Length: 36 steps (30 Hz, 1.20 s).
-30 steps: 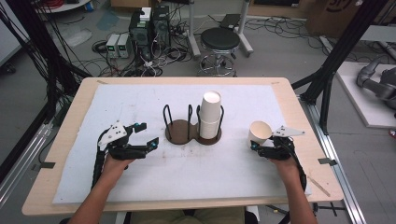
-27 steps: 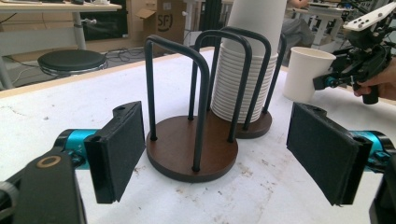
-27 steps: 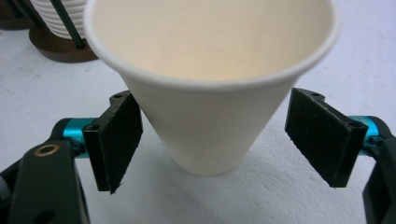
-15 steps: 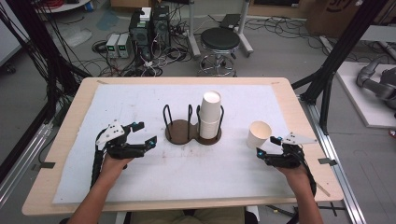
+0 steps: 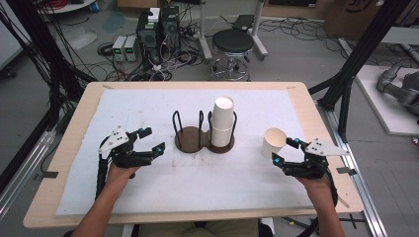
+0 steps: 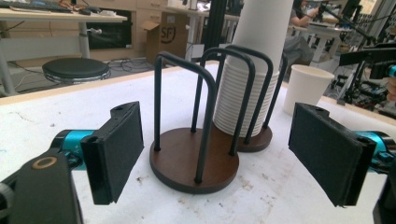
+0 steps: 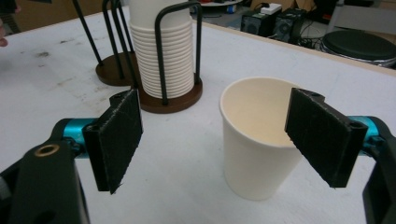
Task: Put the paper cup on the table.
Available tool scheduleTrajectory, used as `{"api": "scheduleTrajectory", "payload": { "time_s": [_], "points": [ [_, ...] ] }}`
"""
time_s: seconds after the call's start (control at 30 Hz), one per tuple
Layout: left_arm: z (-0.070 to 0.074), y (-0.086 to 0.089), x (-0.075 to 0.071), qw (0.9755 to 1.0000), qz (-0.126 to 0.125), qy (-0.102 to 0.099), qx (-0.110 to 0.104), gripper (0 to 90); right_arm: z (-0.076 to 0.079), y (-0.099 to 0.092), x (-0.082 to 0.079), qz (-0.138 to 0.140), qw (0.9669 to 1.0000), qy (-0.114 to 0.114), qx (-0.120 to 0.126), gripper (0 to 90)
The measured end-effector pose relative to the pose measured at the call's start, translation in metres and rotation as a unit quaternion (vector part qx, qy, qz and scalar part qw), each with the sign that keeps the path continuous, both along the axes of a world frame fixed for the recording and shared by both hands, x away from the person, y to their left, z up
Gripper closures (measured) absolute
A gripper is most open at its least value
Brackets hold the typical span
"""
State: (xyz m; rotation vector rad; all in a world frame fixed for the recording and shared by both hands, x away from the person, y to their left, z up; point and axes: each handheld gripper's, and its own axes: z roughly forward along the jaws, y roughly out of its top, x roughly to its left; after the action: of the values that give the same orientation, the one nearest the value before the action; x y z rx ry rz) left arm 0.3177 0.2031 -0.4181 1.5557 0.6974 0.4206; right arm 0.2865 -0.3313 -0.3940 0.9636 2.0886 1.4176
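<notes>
Paper cup [image 5: 272, 142] upright, mouth up — right hand-held gripper [image 5: 285, 151] wide open, seemingly clear

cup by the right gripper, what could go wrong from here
The cup stands upright, free on the table, the right gripper open just behind it: a careless swing of the fingers could tip it. A regrasp might crush its thin wall. The stack in the holder stands tall and could topple if bumped.

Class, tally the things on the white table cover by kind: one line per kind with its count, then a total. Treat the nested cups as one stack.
Single paper cup: 1
Stack of paper cups: 1
Double cup holder, wooden bases with black wire hoops: 1
Handheld grippers, left gripper and right gripper: 2
Total: 5
</notes>
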Motion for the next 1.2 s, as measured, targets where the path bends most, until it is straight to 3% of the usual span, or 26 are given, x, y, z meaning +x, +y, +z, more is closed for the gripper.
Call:
{"api": "scheduleTrajectory", "payload": {
  "time_s": [0.33, 0.63, 1.2],
  "points": [
    [0.004, 0.002, -0.004, 0.9999, 0.007, -0.011, -0.009, 17.8, 0.008, 0.009, -0.003, 0.020, 0.9994, -0.019, 0.022, 19.5],
    [0.007, 0.002, -0.011, 0.9998, 0.003, -0.020, -0.007, 17.8, 0.015, 0.012, -0.011, 0.018, 0.9988, -0.042, 0.018, 19.5],
    [0.008, 0.012, -0.022, 0.9997, 0.011, -0.023, -0.004, 17.9, 0.021, 0.027, -0.010, 0.032, 0.9983, -0.047, 0.012, 19.5]
  ]
}}
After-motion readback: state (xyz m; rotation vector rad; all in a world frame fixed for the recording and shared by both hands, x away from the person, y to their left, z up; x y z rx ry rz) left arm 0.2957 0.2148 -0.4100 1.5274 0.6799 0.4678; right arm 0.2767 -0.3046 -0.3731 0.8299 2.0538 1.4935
